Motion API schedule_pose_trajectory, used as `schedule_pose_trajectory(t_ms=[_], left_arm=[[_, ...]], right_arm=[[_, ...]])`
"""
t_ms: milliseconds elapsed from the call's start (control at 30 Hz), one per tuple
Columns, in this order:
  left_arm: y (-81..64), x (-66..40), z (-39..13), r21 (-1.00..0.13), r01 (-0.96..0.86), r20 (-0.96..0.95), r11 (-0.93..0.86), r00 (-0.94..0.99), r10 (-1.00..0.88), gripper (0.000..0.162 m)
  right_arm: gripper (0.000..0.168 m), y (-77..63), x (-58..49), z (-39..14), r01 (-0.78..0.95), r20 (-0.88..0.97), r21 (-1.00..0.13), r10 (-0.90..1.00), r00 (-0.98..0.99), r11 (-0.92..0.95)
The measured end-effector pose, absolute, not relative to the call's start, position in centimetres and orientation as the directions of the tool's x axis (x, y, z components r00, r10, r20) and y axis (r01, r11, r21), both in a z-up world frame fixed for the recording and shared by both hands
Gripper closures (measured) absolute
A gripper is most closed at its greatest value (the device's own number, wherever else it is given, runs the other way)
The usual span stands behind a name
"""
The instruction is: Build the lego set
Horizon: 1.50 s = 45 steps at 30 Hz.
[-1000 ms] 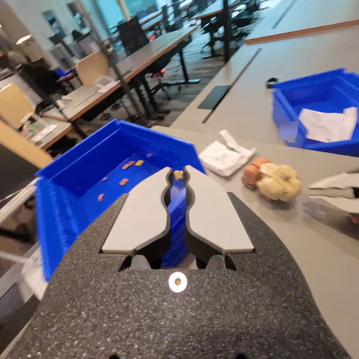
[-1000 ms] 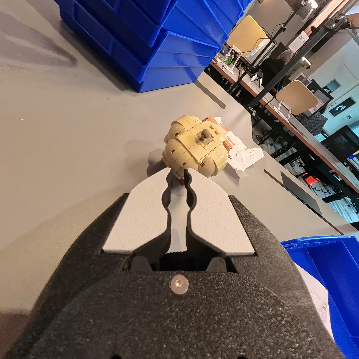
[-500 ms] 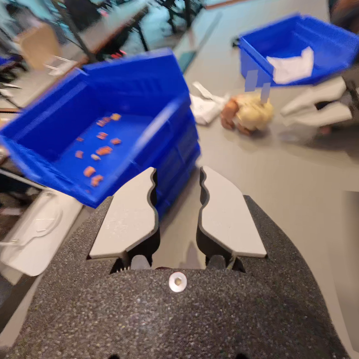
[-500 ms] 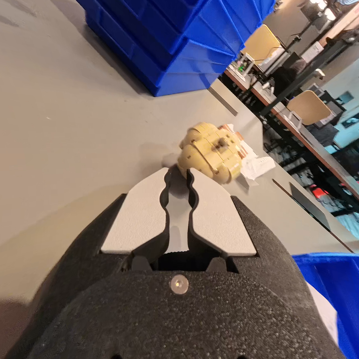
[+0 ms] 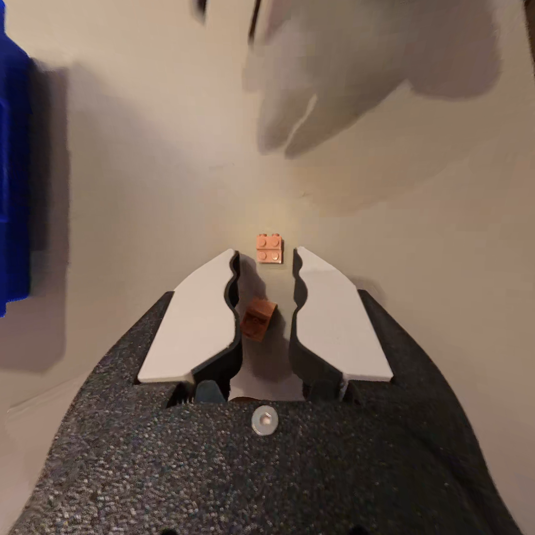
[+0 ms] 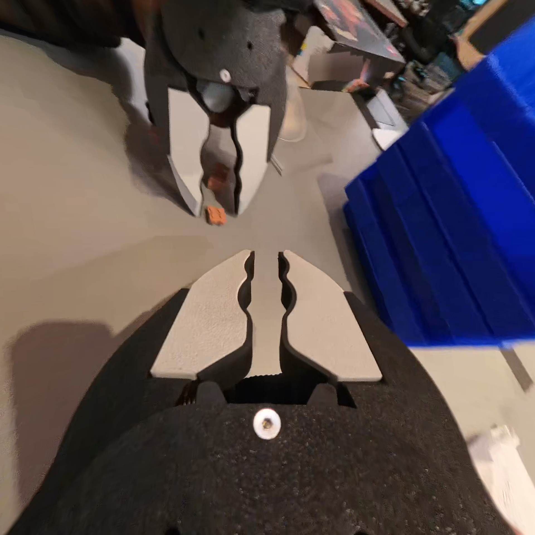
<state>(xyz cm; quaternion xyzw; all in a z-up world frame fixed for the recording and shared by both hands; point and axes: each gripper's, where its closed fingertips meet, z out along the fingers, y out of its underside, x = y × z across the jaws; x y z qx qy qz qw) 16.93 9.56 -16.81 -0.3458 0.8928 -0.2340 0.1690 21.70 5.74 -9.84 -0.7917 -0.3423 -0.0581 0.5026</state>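
Lego pieces lie on the grey table [image 5: 144,188]: a pale orange plate [image 5: 269,249] just ahead of the left gripper [image 5: 265,254], between its tips, and a darker brown piece [image 5: 257,320] between its fingers, close to the left one. Both grippers are released, gripping nothing; the right gripper [image 6: 266,254] has a narrower gap and points at the left one across the table. Blue bins [image 6: 451,217] stand to its right. Half a second ago the left gripper faced a bin of pieces; now it looks down at the table.
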Motion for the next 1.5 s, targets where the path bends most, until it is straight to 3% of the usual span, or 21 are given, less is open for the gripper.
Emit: schedule_pose_trajectory(t_ms=[100,200,300,500,633,733,1167,1500], left_arm=[[9.3,17.3,-16.9,-0.546,-0.529,-0.153,0.650,-0.700,-0.698,0.145],[9.1,17.5,-16.9,-0.580,-0.523,-0.150,0.624,-0.685,-0.713,0.146],[9.5,17.7,-16.1,-0.654,-0.547,-0.100,0.523,-0.623,-0.776,0.146],[9.2,18.8,-9.1,-0.888,-0.460,0.284,0.005,-0.556,-0.781,0.146],[8.9,19.0,-5.7,-0.891,-0.377,0.442,-0.254,-0.587,-0.678,0.146],[8.5,19.0,-4.5,-0.873,-0.337,0.488,-0.353,-0.612,-0.622,0.146],[7.6,19.8,-4.5,-0.827,-0.336,0.555,-0.451,-0.614,-0.561,0.146],[7.2,19.9,-4.0,-0.871,-0.272,0.483,-0.409,-0.621,-0.617,0.145]], right_arm=[[0.152,8.2,19.8,-10.8,0.661,0.433,-0.706,0.584,0.687,-0.253],[0.148,9.7,19.0,-12.4,0.746,0.486,-0.638,0.651,0.584,-0.193],[0.148,10.5,19.3,-12.3,0.769,0.584,-0.635,0.603,0.543,-0.078],[0.147,9.4,19.7,-8.4,0.779,0.760,-0.609,0.392,0.518,0.150],[0.146,9.1,19.0,-5.6,0.791,0.825,-0.562,0.225,0.518,0.240],[0.146,9.4,19.2,-4.7,0.826,0.857,-0.514,0.113,0.502,0.230],[0.140,9.1,19.0,-3.8,0.808,0.845,-0.530,0.080,0.529,0.257],[0.150,8.8,19.3,-3.0,0.808,0.841,-0.526,0.019,0.541,0.264]])
